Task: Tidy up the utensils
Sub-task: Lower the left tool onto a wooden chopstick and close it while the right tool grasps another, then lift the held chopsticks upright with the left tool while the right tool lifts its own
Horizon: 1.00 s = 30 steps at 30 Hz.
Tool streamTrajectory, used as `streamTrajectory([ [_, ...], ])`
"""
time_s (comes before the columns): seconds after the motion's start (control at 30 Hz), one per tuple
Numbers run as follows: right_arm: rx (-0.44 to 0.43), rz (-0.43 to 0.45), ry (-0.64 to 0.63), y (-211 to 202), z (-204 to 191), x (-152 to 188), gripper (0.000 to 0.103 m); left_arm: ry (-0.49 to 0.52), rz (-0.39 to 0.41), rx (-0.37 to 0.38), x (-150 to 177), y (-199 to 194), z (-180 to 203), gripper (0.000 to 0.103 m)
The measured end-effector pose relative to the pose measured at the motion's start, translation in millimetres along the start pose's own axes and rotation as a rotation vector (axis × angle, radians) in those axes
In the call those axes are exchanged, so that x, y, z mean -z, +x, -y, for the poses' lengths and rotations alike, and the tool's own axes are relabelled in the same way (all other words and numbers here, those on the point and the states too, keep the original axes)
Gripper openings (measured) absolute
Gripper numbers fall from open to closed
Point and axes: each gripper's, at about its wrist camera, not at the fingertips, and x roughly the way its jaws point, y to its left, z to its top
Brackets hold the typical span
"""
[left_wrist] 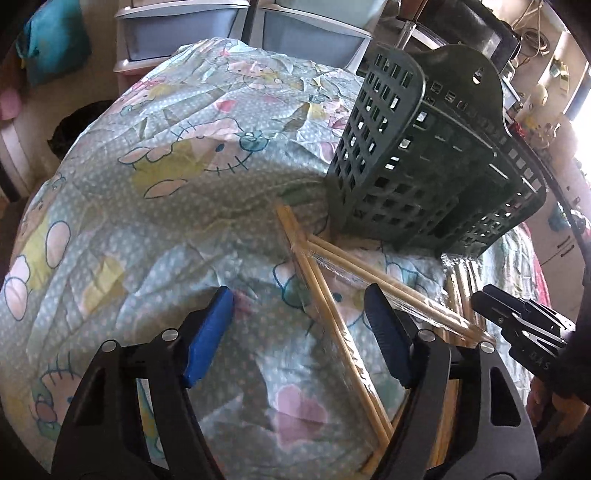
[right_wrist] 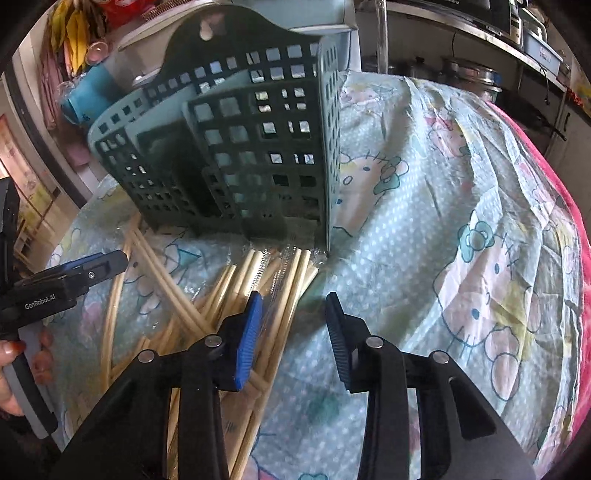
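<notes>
A dark green perforated utensil caddy (left_wrist: 424, 162) stands upright on the table; it also shows in the right wrist view (right_wrist: 243, 155). Several pairs of wooden chopsticks in clear wrappers (left_wrist: 332, 288) lie crossed on the cloth in front of it, also in the right wrist view (right_wrist: 258, 288). My left gripper (left_wrist: 299, 328) is open above the cloth, with one wrapped pair between its fingers, untouched. My right gripper (right_wrist: 293, 332) is open over the chopstick pile, its left finger (right_wrist: 247, 332) above the sticks. The right gripper shows in the left view (left_wrist: 517, 325), the left gripper in the right view (right_wrist: 66, 277).
A Hello Kitty patterned cloth (left_wrist: 166, 177) covers the table. Plastic storage drawers (left_wrist: 236, 29) stand behind it. A pink blanket (right_wrist: 576, 206) lies at the right edge. Shelves with pots (right_wrist: 469, 74) are at the back right.
</notes>
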Motion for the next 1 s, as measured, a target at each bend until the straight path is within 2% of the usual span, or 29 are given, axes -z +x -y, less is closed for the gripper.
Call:
streamTrajectory([
  [0.17,-0.030,-0.003,0.035,2.9,10.5,-2.3,0.028,0.024,0.001,-0.028,-3.4,5.5,0.7,0.060],
  [0.3,-0.073,-0.006,0.067,1.7,21.4,-5.1,0.015,0.036,0.005,-0.045,-5.2,8.1,-2.6,0.049],
  [0.57,-0.102,0.001,0.126,-1.8,46.0,-0.8,0.006,0.025,0.002,-0.034,-8.7,8.0,-12.6,0.034],
  [0.63,-0.100,0.006,0.138,-6.0,49.1,1.2,0.006,0.024,-0.002,-0.031,-9.9,8.6,-16.7,0.027],
  [1.0,-0.104,0.046,0.106,-29.6,63.6,7.0,0.006,0.055,-0.102,0.064,-21.0,8.2,-32.1,0.011],
])
